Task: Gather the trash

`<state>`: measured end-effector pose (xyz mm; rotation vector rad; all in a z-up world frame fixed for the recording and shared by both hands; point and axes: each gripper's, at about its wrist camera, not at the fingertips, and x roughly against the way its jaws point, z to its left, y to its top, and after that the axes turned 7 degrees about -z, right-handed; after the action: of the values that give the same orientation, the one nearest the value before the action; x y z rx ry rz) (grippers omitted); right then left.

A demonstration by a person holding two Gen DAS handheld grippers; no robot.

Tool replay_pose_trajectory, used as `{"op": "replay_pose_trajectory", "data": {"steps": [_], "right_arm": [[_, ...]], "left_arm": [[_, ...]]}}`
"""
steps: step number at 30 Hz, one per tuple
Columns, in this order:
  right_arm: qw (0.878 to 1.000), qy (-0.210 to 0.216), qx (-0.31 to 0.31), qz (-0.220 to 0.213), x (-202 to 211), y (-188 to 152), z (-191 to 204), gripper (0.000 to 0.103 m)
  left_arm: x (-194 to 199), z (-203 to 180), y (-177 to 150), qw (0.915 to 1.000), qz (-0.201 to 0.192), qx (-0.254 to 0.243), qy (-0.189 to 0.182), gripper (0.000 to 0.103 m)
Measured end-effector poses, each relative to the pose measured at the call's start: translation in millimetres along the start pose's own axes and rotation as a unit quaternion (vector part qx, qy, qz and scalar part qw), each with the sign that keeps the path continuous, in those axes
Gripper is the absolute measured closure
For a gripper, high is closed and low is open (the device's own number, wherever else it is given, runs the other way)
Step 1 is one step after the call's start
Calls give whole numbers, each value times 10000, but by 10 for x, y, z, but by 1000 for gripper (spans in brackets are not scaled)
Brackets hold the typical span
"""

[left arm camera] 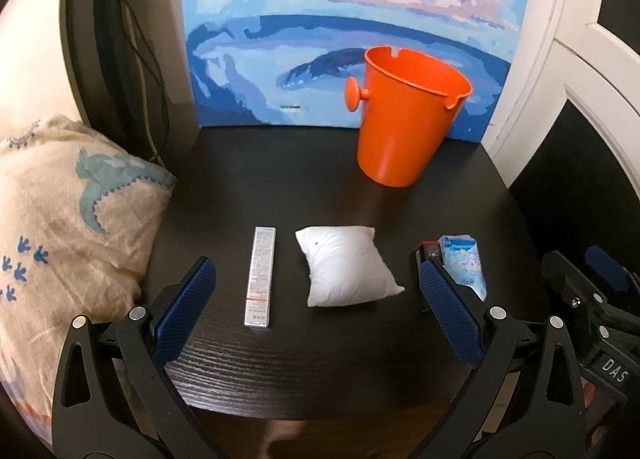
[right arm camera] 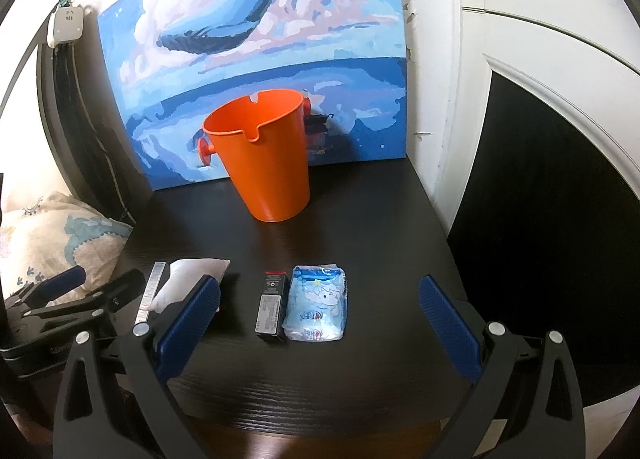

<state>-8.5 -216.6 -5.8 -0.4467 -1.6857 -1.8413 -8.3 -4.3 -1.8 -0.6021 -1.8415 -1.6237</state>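
Trash lies in a row across the near half of a dark wooden table [left arm camera: 320,359]: from my left, a slim white carton [left arm camera: 261,277], a puffy white pouch [left arm camera: 344,266], a small black box [right arm camera: 272,307] and a pale blue printed packet [right arm camera: 318,302]. Behind them, near the back edge, stands an upright orange bucket [right arm camera: 260,157] with an open top and notched rim, in front of a blue painted canvas [right arm camera: 256,59] leaning on the wall. I hold both claws released and empty: the left gripper [left arm camera: 316,291] hovers with the carton and pouch between its spread fingers, and the right gripper [right arm camera: 320,307] frames the black box and blue packet. Nothing looks collected yet, though I cannot see into the bucket. The risks I judge from here: each claw straddles two items, so closing could catch both or pinch neither cleanly; the flat carton may slide on the smooth wood; the soft pouch may squirm out; and a careless reach could tip the light bucket or knock the canvas behind it. A patterned cushion [left arm camera: 60,227] crowds the table's left side.
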Motion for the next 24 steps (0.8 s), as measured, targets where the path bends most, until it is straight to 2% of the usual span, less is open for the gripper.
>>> {"op": "replay_pose_trajectory", "data": {"steps": [10,24], "right_arm": [[10000,-15,-71,49,-14,-3,-38,4],[10000,-14,-54,43,-22,-12,-33,4]], "left_arm": [[-5,-7,-4,9999,35,-45,155,3],[-40,-15,5,9999,56,-44,147,3]]}}
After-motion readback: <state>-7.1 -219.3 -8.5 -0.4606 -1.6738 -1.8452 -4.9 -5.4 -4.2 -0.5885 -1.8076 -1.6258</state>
